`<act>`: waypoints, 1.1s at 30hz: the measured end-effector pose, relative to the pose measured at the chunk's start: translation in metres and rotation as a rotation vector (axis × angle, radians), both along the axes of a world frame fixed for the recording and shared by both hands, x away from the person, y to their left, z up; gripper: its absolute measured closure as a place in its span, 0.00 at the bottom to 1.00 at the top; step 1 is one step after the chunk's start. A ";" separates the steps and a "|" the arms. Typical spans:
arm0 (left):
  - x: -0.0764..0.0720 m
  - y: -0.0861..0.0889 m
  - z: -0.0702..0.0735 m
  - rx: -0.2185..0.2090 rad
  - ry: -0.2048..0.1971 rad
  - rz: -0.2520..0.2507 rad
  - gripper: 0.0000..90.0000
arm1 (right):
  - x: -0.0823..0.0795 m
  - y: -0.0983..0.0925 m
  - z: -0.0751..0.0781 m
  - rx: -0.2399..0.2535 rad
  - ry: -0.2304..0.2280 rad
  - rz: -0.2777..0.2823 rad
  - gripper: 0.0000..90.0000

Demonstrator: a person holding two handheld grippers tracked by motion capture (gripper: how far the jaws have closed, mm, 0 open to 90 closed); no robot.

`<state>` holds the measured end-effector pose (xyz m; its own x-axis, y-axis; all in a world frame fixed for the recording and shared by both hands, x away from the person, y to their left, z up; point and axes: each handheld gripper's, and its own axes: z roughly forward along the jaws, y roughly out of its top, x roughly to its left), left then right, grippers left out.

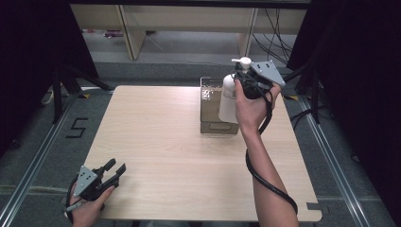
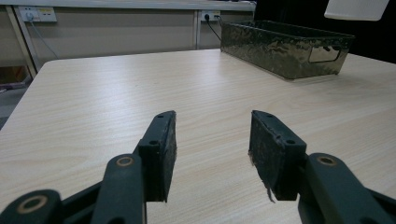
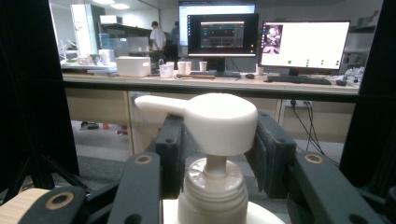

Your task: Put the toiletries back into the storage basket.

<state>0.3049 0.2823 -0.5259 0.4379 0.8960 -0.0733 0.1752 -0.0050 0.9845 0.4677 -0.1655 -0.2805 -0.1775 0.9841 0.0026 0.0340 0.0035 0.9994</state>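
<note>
While the right gripper holds a white pump bottle in the air near the upper centre of the high view, its jaws are clamped about the bottle's neck just under the pump head, as the right gripper view shows from close behind. That hold near the top lets the body hang straight down, which would suit lowering it upright into a container. The bottle hangs over the near end of a dark, hammered-metal bin standing on the far part of the pale wooden table, and its lower part overlaps the bin in the picture; whether it touches the rim cannot be told. My reading is that the bottle is either being put into the bin or taken out of it. At the lower left of the high view the left gripper rests by the table's near edge, jaws apart and empty, aimed across the bare wood toward the bin, probably parked out of the way. No label or brand can be read on the bottle. A black mark like the figure 5 is on the floor at the left of the high view; text on the monitors is too small to read.
</note>
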 end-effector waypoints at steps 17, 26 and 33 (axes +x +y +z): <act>0.000 0.001 0.000 0.002 0.002 -0.001 0.56 | 0.021 0.006 0.000 -0.005 0.017 0.010 0.67; -0.001 0.001 0.001 0.005 0.011 0.005 0.56 | 0.030 0.009 -0.009 -0.010 0.045 0.030 0.67; 0.000 0.001 0.000 -0.002 0.001 0.000 0.56 | 0.035 0.010 -0.013 -0.022 0.041 0.032 0.67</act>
